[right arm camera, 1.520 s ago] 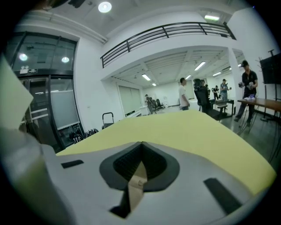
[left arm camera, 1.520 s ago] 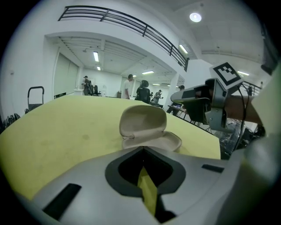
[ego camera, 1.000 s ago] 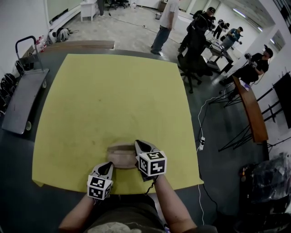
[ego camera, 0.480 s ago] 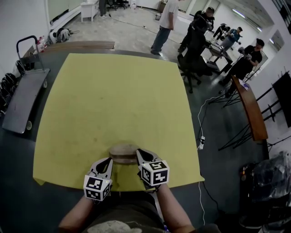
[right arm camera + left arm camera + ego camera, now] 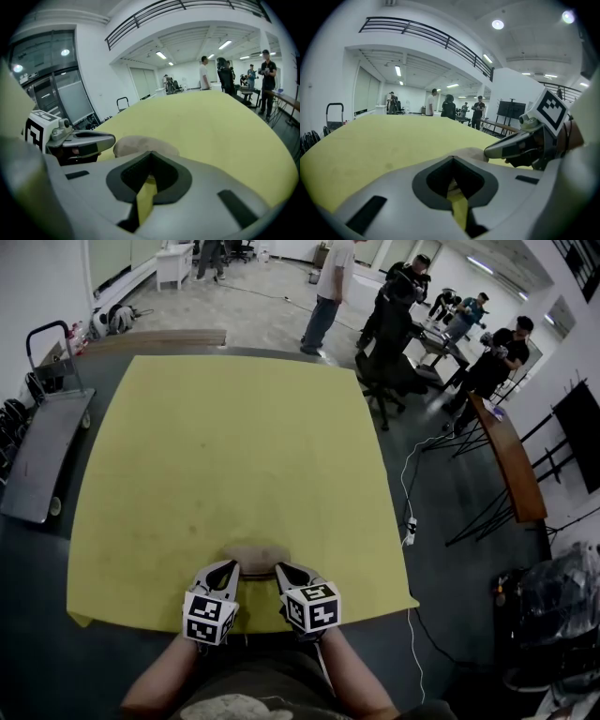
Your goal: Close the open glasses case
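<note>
Yellow tabletop (image 5: 234, 446) bears a tan, rounded glasses case (image 5: 253, 555), lid down.

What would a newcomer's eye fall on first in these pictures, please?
The large yellow table fills the head view. At its near edge lies a tan glasses case, apparently closed, with the left gripper and right gripper close on its near side, jaws together on nothing. Past the far edge, people stand among desks.

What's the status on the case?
Both shut, empty: left gripper, right gripper, tips by near side of case. Case looks closed, lying on table. Nothing in the way.
</note>
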The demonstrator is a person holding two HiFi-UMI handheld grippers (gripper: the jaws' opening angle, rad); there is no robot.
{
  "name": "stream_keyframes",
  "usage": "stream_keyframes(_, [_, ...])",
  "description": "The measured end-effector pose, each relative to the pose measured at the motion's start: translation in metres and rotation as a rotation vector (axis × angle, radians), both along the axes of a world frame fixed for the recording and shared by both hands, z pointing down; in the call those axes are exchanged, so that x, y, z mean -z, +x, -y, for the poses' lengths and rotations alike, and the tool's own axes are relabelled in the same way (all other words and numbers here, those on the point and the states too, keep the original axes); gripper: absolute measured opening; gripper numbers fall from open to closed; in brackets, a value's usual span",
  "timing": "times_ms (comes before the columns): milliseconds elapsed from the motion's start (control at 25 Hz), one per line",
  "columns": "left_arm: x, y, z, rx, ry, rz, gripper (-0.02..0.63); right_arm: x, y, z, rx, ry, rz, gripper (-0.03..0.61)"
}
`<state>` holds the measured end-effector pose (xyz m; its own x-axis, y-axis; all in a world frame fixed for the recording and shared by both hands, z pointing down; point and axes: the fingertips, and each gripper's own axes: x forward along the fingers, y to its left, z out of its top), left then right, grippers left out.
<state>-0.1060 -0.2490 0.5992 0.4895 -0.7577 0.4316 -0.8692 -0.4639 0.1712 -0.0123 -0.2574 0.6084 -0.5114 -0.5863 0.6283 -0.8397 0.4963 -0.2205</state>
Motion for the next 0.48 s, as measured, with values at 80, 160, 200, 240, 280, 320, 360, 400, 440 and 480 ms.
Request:
stream_keyframes(80, [-0.007, 0.003, -0.001, -0.012, -0.016, 0.012, 0.008, -0.005, 0.0, -0.003, 0.004, -0.008, -0.008, -0.011])
stream_keyframes(160, [-0.012, 0.004, -0.001, -0.016, -0.028, 0.017, 0.008, -0.009, -0.001, -0.004, 0.009, -0.015, -0.016, -0.011])
stream_keyframes(200, [-0.013, 0.004, -0.001, -0.016, -0.031, 0.016, 0.008, -0.01, -0.001, -0.004, 0.013, -0.018, -0.02, -0.011])
stream_keyframes(240, [-0.014, 0.005, -0.002, -0.017, -0.034, 0.016, 0.008, -0.011, 0.0, -0.004, 0.016, -0.022, -0.024, -0.011])
stream_keyframes(280, [-0.015, 0.005, -0.003, -0.017, -0.035, 0.016, 0.008, -0.013, 0.0, -0.004, 0.018, -0.025, -0.026, -0.011])
stream_keyframes(320, [-0.017, 0.005, -0.004, -0.014, -0.037, 0.015, 0.008, -0.013, 0.0, -0.005, 0.018, -0.027, -0.025, -0.011])
stream_keyframes(360, [-0.018, 0.005, -0.004, -0.009, -0.038, 0.014, 0.008, -0.014, 0.001, -0.005, 0.014, -0.028, -0.023, -0.011])
stream_keyframes(400, [-0.019, 0.006, -0.004, -0.004, -0.038, 0.012, 0.008, -0.014, 0.001, -0.005, 0.01, -0.03, -0.021, -0.011])
stream_keyframes(440, [-0.019, 0.006, -0.004, 0.002, -0.038, 0.01, 0.008, -0.014, 0.001, -0.005, 0.007, -0.03, -0.022, -0.011])
stream_keyframes(480, [-0.02, 0.006, -0.004, 0.008, -0.04, 0.01, 0.008, -0.014, 0.001, -0.005, 0.008, -0.03, -0.028, -0.011])
